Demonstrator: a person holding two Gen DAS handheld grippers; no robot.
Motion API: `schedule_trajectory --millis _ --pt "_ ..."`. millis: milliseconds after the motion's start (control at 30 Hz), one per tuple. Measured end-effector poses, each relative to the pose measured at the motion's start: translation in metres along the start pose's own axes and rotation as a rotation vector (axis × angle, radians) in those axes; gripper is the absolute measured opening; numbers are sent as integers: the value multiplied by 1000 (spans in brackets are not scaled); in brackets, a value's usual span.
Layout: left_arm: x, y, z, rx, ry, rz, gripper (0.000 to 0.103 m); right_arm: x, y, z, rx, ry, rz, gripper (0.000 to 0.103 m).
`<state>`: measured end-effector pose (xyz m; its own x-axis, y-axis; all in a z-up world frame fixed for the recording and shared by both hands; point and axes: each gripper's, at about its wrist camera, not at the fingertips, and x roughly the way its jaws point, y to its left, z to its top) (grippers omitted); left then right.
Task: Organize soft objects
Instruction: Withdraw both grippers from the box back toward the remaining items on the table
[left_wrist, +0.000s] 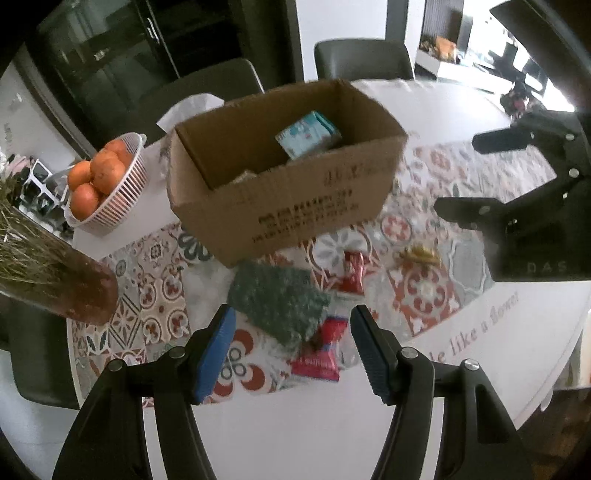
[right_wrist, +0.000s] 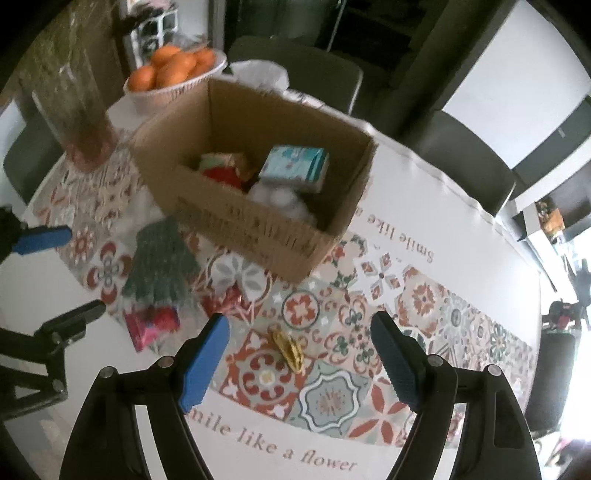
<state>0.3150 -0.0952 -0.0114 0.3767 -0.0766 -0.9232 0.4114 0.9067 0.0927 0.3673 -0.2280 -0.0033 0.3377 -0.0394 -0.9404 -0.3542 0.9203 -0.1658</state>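
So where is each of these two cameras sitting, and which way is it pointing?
Left wrist: on the left hand-held gripper, looking along its open fingers at the green sponge and box; the right hand-held gripper shows.
Right wrist: on the right gripper, over a gold clip.
Shared: box, sponge, oranges.

The cardboard box (right_wrist: 255, 192) stands open-topped mid-bench (left_wrist: 295, 424), its walls blocking any level approach from the near side; entry is from above. Left of it the orange basket (left_wrist: 110, 188) sits close, and the tall vase (left_wrist: 55, 273) crowds the left flank. In front, the green sponge (left_wrist: 277, 302) lies over a red packet (left_wrist: 319, 354), just beside a small red wrapper (left_wrist: 352, 273). The gold wrapper (right_wrist: 288, 349) lies apart, with open cloth around it.
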Motion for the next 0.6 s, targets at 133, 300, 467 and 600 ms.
schedule_trajectory --millis 133,300,467,600 --pt "6 -5 -8 28 53 -2 64 6 8 -8 -39 44 -10 80" --pt "21 -8 -19 46 133 -24 64 21 18 -16 -95 112 -6 80" --pt "37 -10 -28 41 207 -62 64 38 26 -22 -126 172 -2 80" --pt "49 -11 -32 33 249 -85 64 47 29 -24 -147 200 5 80"
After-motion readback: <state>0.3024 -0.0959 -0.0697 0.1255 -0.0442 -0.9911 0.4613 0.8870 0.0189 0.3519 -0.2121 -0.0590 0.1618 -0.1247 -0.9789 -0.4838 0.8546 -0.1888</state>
